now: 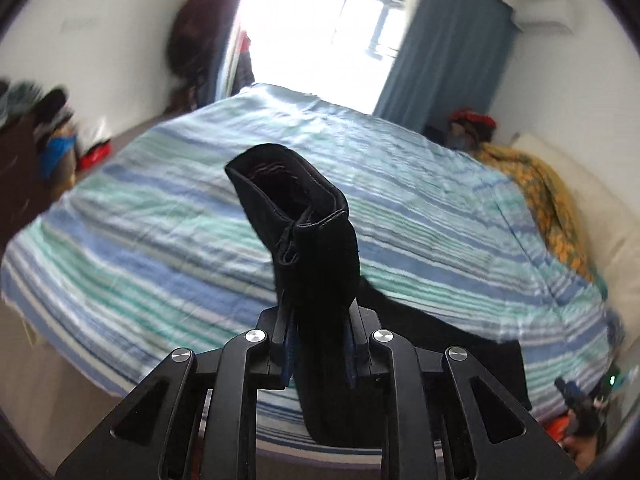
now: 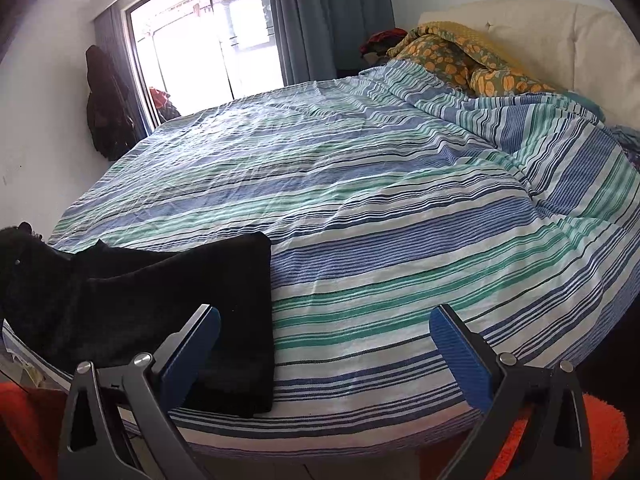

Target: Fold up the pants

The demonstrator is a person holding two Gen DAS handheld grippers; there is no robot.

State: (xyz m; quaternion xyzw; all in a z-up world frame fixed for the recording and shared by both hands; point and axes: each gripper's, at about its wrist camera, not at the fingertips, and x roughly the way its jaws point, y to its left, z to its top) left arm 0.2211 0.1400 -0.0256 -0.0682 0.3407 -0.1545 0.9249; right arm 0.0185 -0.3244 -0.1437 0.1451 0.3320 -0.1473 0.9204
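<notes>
The black pants (image 2: 180, 300) lie at the near left corner of the striped bed (image 2: 400, 220), one end running up and off the left edge of the right wrist view. My left gripper (image 1: 320, 320) is shut on a bunched end of the pants (image 1: 296, 216). That end's hemmed opening stands up above the fingers, lifted off the bed, and more black cloth (image 1: 460, 344) trails down to the right. My right gripper (image 2: 326, 320) is open over the bed's near edge. Its left pad (image 2: 192, 344) hovers by the pants, and nothing is between the jaws.
A yellow floral quilt (image 2: 460, 56) is heaped by the cream headboard (image 2: 540, 40). A bright window (image 2: 200, 40) and a blue curtain (image 2: 320, 16) stand behind the bed. Dark clothes (image 2: 104, 104) hang on the left wall. An orange rug (image 2: 600, 440) lies on the floor below.
</notes>
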